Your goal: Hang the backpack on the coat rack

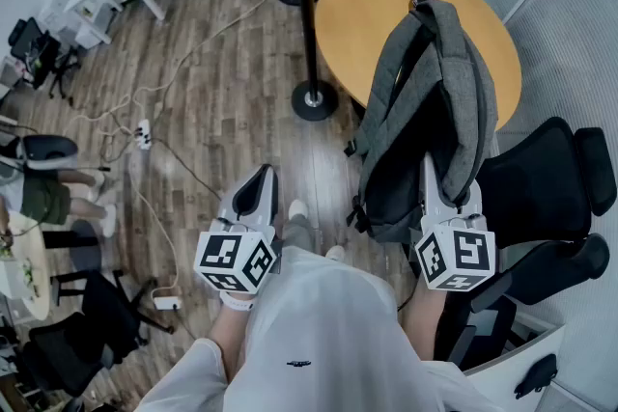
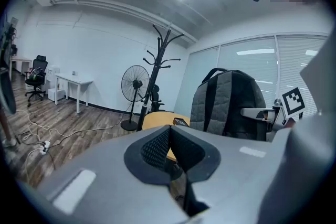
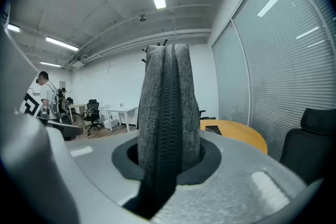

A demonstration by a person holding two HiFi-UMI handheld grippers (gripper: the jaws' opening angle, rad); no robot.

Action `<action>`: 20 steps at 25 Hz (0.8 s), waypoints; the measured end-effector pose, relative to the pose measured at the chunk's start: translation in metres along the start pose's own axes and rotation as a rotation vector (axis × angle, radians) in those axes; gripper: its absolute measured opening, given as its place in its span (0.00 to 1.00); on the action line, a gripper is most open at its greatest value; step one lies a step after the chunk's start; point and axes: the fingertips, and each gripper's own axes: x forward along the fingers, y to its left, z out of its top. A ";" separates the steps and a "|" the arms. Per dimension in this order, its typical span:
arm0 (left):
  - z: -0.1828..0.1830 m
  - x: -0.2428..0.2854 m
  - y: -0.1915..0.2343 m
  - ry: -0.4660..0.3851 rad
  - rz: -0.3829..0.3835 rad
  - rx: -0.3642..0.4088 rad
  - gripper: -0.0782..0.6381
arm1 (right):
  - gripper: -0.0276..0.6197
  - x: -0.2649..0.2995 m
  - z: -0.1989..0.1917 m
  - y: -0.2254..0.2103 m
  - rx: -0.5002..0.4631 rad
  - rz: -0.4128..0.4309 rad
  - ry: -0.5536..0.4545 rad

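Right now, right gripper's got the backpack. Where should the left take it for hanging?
Grip a shoulder strap near its top, coming from the left. The backpack stands upright in the right gripper, strap side facing the left gripper, whose fingers are closed and empty. That should leave the top free for the coat rack.

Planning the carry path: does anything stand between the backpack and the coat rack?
Nothing visible blocks it. The backpack, held in the right gripper, hangs at the round table's near edge. The coat rack stands by that table's left edge, with wooden floor between them.
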 end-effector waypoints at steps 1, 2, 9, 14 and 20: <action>-0.001 -0.009 -0.003 0.000 0.001 -0.001 0.13 | 0.18 -0.009 0.001 0.006 0.002 0.007 -0.006; -0.001 -0.018 -0.006 0.000 0.001 -0.001 0.13 | 0.18 -0.018 0.002 0.011 0.004 0.015 -0.012; 0.004 -0.053 -0.001 -0.026 -0.025 -0.012 0.13 | 0.18 -0.036 0.000 0.057 0.002 0.040 -0.017; 0.012 -0.071 0.025 -0.031 -0.047 0.001 0.13 | 0.18 -0.032 -0.001 0.088 0.035 0.037 -0.007; 0.025 -0.095 0.076 -0.050 -0.067 -0.025 0.13 | 0.18 -0.011 0.004 0.144 0.005 0.035 -0.006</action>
